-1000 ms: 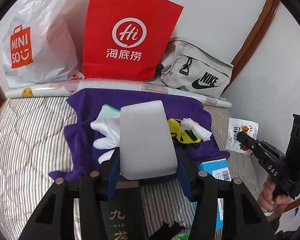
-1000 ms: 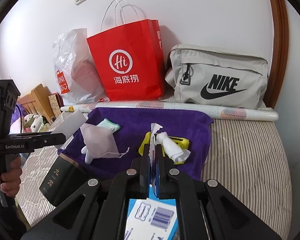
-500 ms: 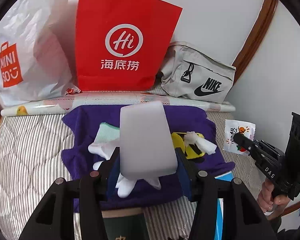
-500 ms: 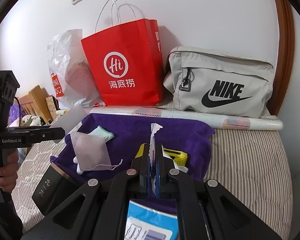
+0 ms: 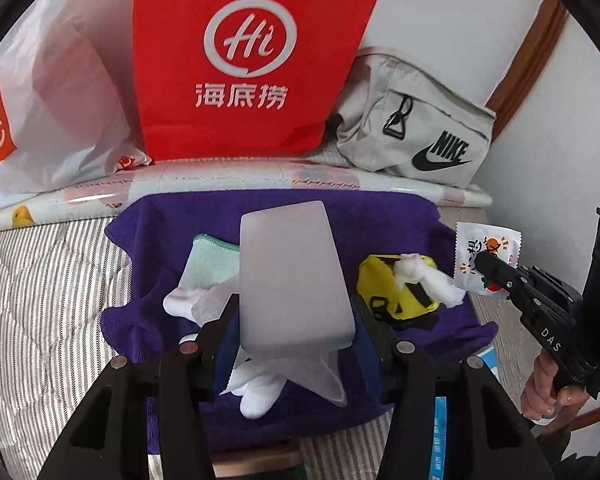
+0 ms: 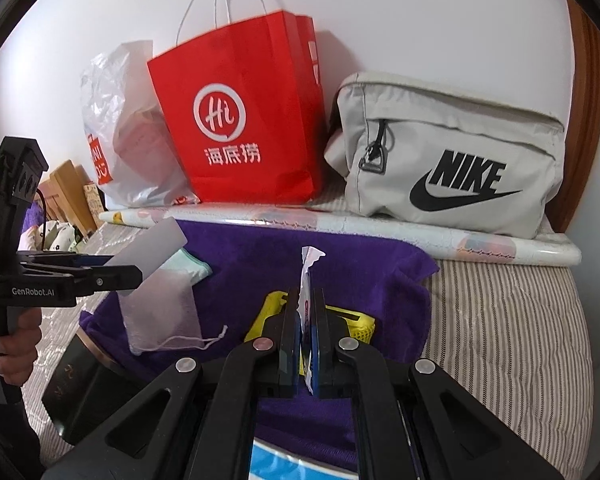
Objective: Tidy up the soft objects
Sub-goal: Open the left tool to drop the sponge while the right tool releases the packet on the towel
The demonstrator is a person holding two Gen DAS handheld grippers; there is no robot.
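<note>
Both grippers have moved forward over the purple towel [image 5: 380, 216]: the left gripper [image 5: 296, 320] now carries its clamped grey sponge [image 5: 292, 276] above the white glove [image 5: 256, 396], the right gripper [image 6: 306, 332] pinches the small packet [image 6: 307, 276]; both seem ready for placing

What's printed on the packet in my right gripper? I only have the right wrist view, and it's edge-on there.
Observer: The left wrist view shows the packet face-on: white, with an orange cartoon and printed characters.
Operator: What's under the pouch in the left gripper?
Observer: A white glove lies on the purple towel, partly hidden by the pouch.
Operator: Anything on the yellow item?
Observer: A crumpled white wad lies across it.
</note>
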